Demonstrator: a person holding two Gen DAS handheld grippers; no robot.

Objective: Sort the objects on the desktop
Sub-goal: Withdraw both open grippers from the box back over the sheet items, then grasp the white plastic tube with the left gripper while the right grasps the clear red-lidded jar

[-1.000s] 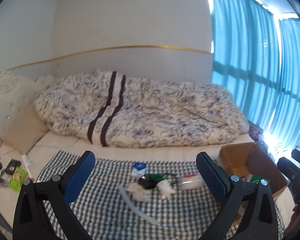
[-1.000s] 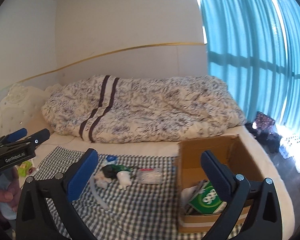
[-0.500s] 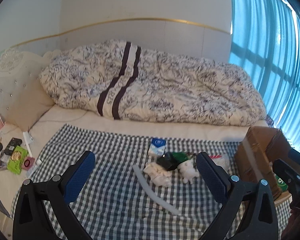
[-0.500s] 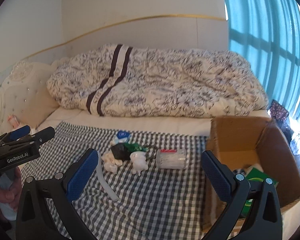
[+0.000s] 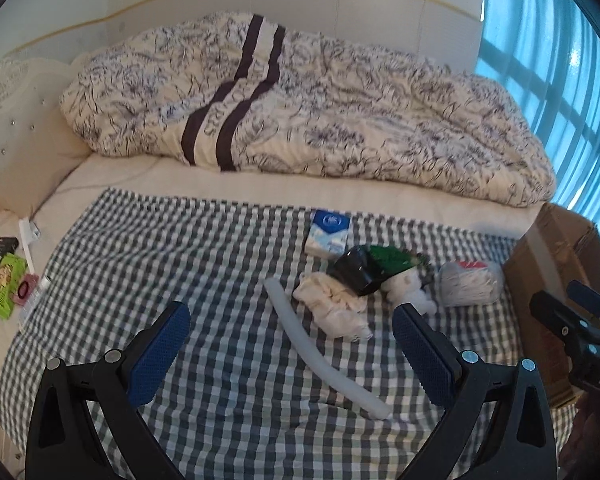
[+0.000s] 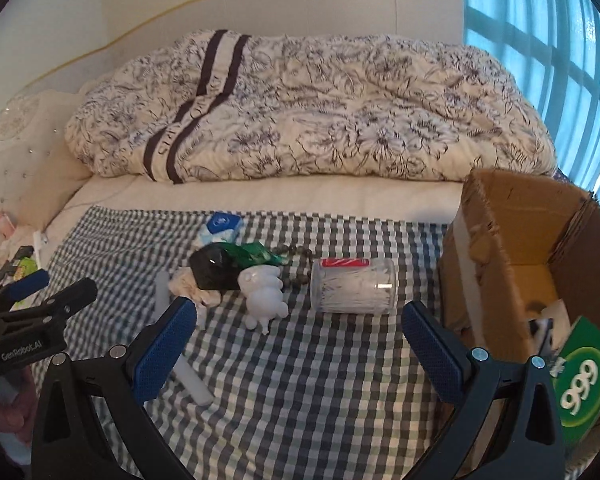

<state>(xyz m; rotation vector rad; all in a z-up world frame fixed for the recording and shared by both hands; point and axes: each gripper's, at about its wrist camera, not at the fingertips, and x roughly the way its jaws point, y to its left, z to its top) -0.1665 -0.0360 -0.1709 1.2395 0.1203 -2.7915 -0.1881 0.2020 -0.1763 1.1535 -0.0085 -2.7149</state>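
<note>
Both grippers hover over a checked cloth (image 5: pixel 148 256) spread on a bed (image 5: pixel 260 188), jaws released and holding nothing. The left gripper (image 5: pixel 290 350) sits above the near part of the cloth, with a white tube (image 5: pixel 320 344) lying on the cloth between its blue pads (image 5: pixel 156 352). The right gripper (image 6: pixel 300 346) hangs over bare cloth, just in front of a clear jar (image 6: pixel 354 286) of cotton swabs that lies on its side.

The things to sort lie clustered near the middle of the cloth. At the far end is a blue and white tissue pack (image 5: pixel 327 232). Nearer is a black pouch (image 5: pixel 354 270) touching a green packet (image 5: pixel 390 258). A crumpled cream cloth (image 5: pixel 332 308) lies against the pouch, beside the tube. A white figurine (image 6: pixel 262 294) lies between the pouch and the jar, with a string of dark beads (image 6: pixel 296 256) behind it.

A cardboard box (image 6: pixel 496 236) stands open at the right edge of the cloth, close to the jar. Inside leans a green carton (image 6: pixel 580 376) marked 999, along with something white and black that I cannot make out.

A floral duvet (image 6: pixel 320 112) is heaped at the back of the bed. At the left edge, off the cloth, lie a green packet of snacks (image 5: pixel 4 288) and other small items. Blue curtains (image 6: pixel 560 40) hang on the right.
</note>
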